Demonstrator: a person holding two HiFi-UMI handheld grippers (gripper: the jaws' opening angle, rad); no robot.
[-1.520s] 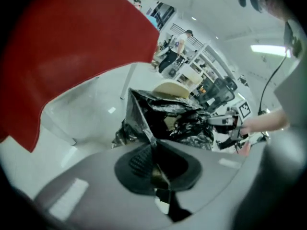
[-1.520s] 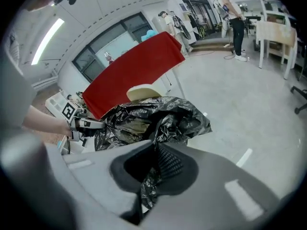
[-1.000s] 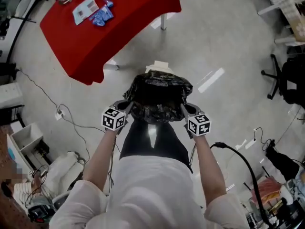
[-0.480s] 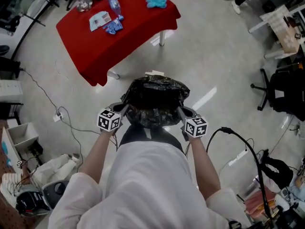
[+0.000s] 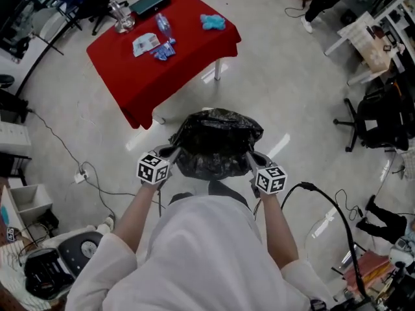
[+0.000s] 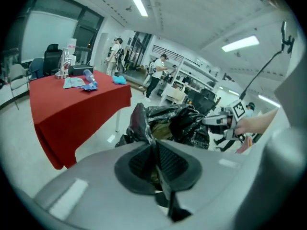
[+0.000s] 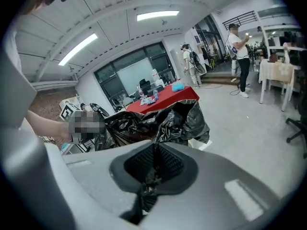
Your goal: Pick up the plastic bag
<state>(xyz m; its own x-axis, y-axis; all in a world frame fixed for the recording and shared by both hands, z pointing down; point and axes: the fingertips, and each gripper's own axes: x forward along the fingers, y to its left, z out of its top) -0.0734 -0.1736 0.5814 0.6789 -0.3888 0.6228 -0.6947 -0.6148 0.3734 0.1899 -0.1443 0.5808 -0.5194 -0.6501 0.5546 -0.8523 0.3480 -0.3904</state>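
A crumpled black plastic bag [image 5: 217, 144] hangs above the floor between my two grippers, in front of the person's body. My left gripper [image 5: 174, 151] is shut on the bag's left rim, my right gripper [image 5: 249, 156] on its right rim. In the left gripper view the bag [image 6: 178, 121] spreads out beyond the shut left gripper [image 6: 154, 148], with black film pinched between the pads. The right gripper view shows the bag [image 7: 160, 121] ahead of the shut right gripper [image 7: 153, 161], and a strip of film trails down from the pads. The bag's mouth gapes open upward.
A table with a red cloth [image 5: 188, 60] stands just beyond the bag and carries a bottle [image 5: 162, 24], a blue cloth [image 5: 213, 22] and small items. Cables [image 5: 84, 167] run over the floor at left. An office chair [image 5: 379, 118] and desks stand at right.
Both grippers keep their hold on the bag. The view has drawn back from the red table, so more of its top shows, and the bag sits slightly lower in the picture.
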